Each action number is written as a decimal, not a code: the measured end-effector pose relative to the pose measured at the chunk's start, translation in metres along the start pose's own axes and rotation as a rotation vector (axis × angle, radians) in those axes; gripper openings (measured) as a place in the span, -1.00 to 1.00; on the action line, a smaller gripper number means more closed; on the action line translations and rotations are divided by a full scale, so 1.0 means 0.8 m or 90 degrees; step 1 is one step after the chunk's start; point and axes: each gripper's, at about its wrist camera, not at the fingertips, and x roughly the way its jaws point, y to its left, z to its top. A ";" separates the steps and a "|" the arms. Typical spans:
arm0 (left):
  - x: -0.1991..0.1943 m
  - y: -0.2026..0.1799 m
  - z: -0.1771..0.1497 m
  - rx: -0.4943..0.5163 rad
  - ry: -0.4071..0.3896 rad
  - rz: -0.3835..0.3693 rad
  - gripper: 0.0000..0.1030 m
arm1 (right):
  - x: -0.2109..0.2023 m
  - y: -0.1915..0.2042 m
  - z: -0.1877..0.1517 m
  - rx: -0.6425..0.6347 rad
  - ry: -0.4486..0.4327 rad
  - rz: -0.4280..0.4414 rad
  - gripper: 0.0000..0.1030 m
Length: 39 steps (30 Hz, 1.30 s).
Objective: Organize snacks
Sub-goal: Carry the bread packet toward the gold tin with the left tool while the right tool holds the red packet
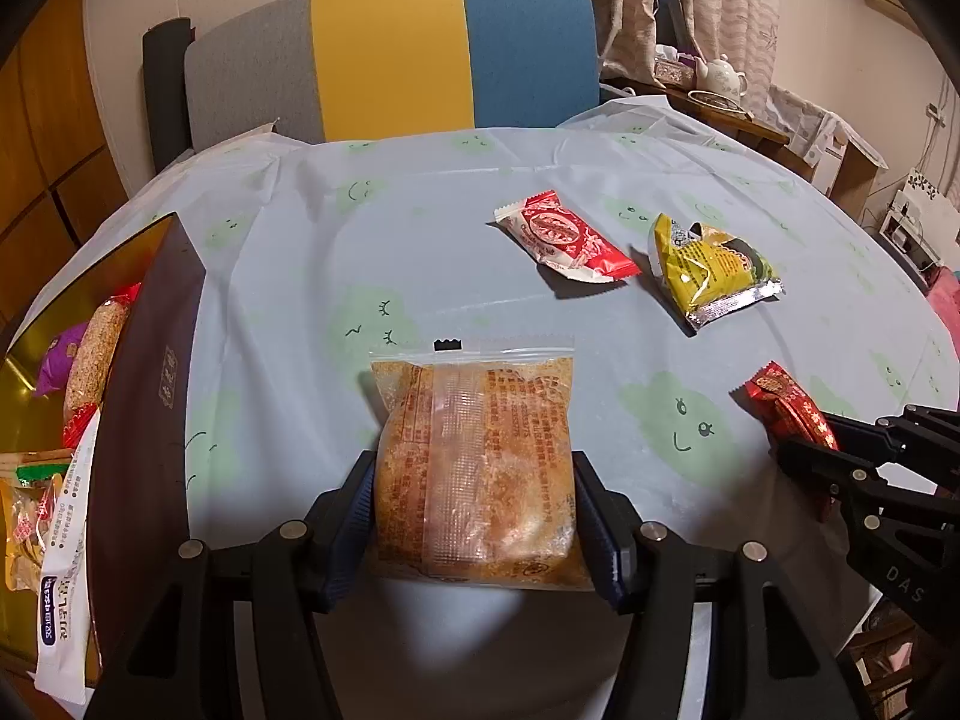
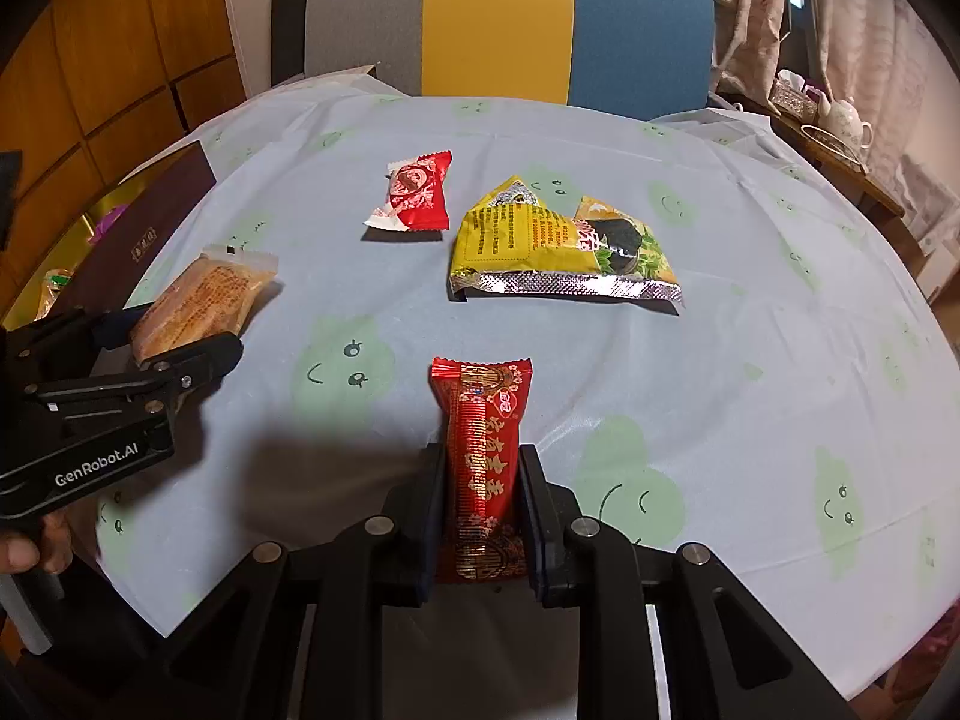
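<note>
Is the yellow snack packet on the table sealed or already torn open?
Cannot tell. The yellow packet lies crumpled on the tablecloth, its silver crimped end intact; the folded far end hides any tear.

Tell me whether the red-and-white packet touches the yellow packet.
Apart. The right wrist view shows bare tablecloth between the red-and-white packet and the yellow packet.
</note>
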 end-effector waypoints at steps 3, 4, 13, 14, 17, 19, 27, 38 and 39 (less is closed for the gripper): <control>-0.003 0.000 0.000 -0.003 0.006 -0.011 0.19 | 0.001 0.002 0.001 -0.002 0.001 -0.004 -0.54; -0.003 0.001 -0.001 -0.003 0.006 -0.015 0.20 | 0.001 0.003 0.002 -0.002 0.002 -0.007 -0.54; -0.016 0.005 -0.006 -0.013 0.002 -0.033 0.19 | 0.002 0.010 0.004 0.002 0.006 -0.028 -0.54; -0.020 0.005 -0.005 -0.014 -0.001 -0.036 0.19 | 0.002 0.011 0.003 0.002 0.005 -0.030 -0.54; -0.030 0.006 -0.003 -0.015 -0.014 -0.041 0.19 | 0.002 0.012 0.002 0.004 0.004 -0.033 -0.54; -0.035 0.006 -0.003 -0.014 -0.017 -0.045 0.19 | 0.002 0.013 0.002 0.006 0.003 -0.035 -0.54; -0.061 0.003 0.006 -0.010 -0.043 -0.061 0.19 | 0.002 0.014 0.001 0.006 0.003 -0.039 -0.54; -0.081 -0.001 0.019 -0.012 -0.063 -0.061 0.19 | 0.001 0.012 -0.001 0.013 -0.006 -0.032 -0.54; -0.082 0.000 0.020 -0.013 -0.064 -0.060 0.19 | 0.001 0.011 -0.001 0.014 -0.008 -0.030 -0.54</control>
